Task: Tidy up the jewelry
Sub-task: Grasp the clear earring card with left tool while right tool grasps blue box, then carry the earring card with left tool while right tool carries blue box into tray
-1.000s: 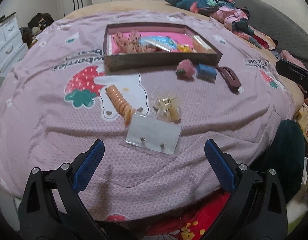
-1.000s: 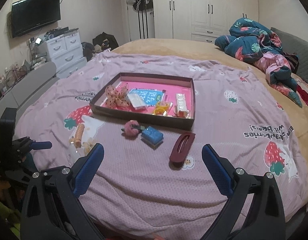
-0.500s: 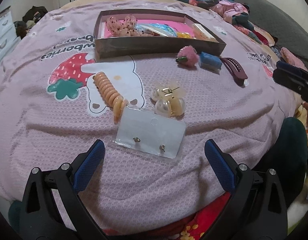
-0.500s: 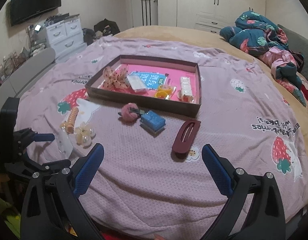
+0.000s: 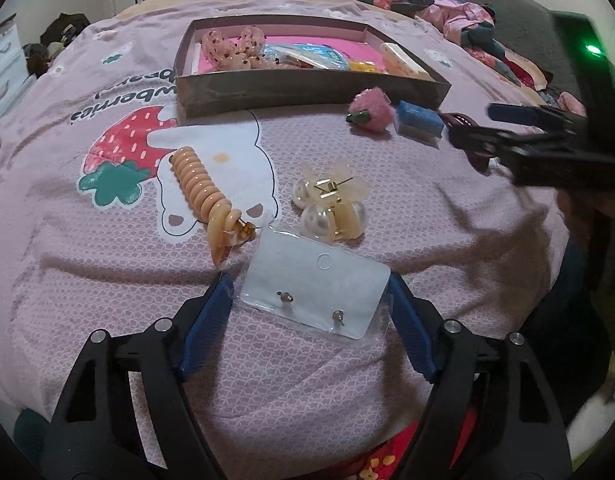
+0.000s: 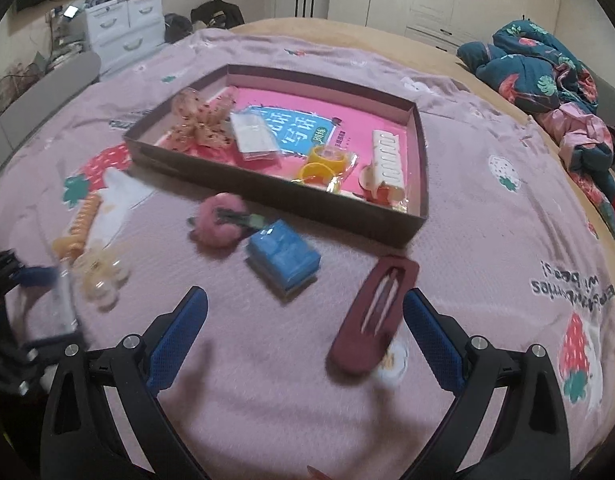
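Observation:
A clear earring card (image 5: 315, 286) with two studs lies flat on the bed between the open blue fingers of my left gripper (image 5: 309, 292). Beside it lie a pearl flower clip (image 5: 331, 202) and an orange coil hair tie (image 5: 201, 190). My right gripper (image 6: 305, 310) is open and empty, low over the bed; its right fingertip is next to a maroon hair clip (image 6: 373, 314). A blue box (image 6: 283, 258) and a pink pom-pom clip (image 6: 221, 222) lie just ahead. The brown tray (image 6: 279, 192) with a pink floor holds several accessories.
The bed has a pink strawberry-print cover (image 5: 107, 140). Bundled clothes (image 6: 547, 72) lie at the far right. White drawers (image 6: 123, 24) stand beyond the bed's left side. The right gripper shows at the right in the left wrist view (image 5: 547, 136).
Both grippers have moved forward and down toward the bed. The left gripper's fingers now flank the earring card. The right gripper has come up to the maroon hair clip.

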A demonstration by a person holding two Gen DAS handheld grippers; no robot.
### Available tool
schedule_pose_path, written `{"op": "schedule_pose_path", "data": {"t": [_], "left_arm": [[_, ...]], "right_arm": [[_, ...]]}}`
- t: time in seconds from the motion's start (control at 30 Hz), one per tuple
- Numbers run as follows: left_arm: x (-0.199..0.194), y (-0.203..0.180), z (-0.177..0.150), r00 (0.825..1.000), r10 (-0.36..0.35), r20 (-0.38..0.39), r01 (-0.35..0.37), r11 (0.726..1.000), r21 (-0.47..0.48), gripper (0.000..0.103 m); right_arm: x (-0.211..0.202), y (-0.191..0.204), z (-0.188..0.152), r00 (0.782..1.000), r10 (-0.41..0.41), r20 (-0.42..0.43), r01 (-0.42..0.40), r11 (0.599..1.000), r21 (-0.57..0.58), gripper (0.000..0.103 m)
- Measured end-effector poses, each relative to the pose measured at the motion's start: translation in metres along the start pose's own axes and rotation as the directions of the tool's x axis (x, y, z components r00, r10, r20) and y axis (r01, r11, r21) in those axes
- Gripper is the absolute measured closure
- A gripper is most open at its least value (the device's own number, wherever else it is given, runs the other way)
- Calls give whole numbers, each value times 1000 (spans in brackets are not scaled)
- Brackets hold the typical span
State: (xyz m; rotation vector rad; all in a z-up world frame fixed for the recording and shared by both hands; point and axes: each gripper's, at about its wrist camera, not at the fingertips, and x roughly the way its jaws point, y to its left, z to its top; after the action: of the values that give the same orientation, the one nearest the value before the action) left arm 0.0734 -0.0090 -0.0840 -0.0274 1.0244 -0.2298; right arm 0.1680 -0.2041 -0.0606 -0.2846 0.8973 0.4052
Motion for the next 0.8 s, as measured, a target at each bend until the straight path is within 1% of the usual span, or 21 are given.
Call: {"op": "schedule_pose_path", "data": {"t": [0.1,0.2,0.27,0.33,0.37,0.4,0.43,0.47,0.57,0.7,0.8], "left_arm": [[-3,3,-1,1000,-15,-3,15,1000,-15,34],[-7,4,-2,1000,-24,-5,24,999,-24,35],[-10,5,-3,999,-34,-6,33,999,-34,35],[-13,5,-3,999,-38,-5,37,999,-39,35],[-14,5,-2,999,-37,-5,37,999,-40,35],[-16,5,-2,999,-38,0,38,998,-42,35],[-18,4,-2,999,-39,3,39,998,-43,35],[-19,4,-1,999,-38,5,39,998,-42,35],[-24,4,2,999,-38,13,38,998,-40,35],[-30,3,6,999,-40,29,41,998,-42,35],[-35,3,9,998,-37,44,39,998,-42,35]], "right_arm": [[16,0,8,1000,-1,-22,0,1000,-25,6],[34,1,16,998,16,-62,-20,997,-69,8],[42,3,18,996,43,-83,-50,995,-87,22],[53,1,19,990,74,-121,-84,993,-82,29],[55,1,19,988,91,-126,-101,992,-74,36],[55,1,18,986,113,-123,-122,990,-66,41],[54,2,18,985,123,-118,-131,989,-64,52],[53,3,17,985,130,-111,-138,988,-67,58],[46,7,10,986,133,-99,-141,987,-78,60],[31,8,-1,981,178,-81,-181,983,-40,61],[16,6,-16,979,193,-64,-193,981,-2,61]]}}
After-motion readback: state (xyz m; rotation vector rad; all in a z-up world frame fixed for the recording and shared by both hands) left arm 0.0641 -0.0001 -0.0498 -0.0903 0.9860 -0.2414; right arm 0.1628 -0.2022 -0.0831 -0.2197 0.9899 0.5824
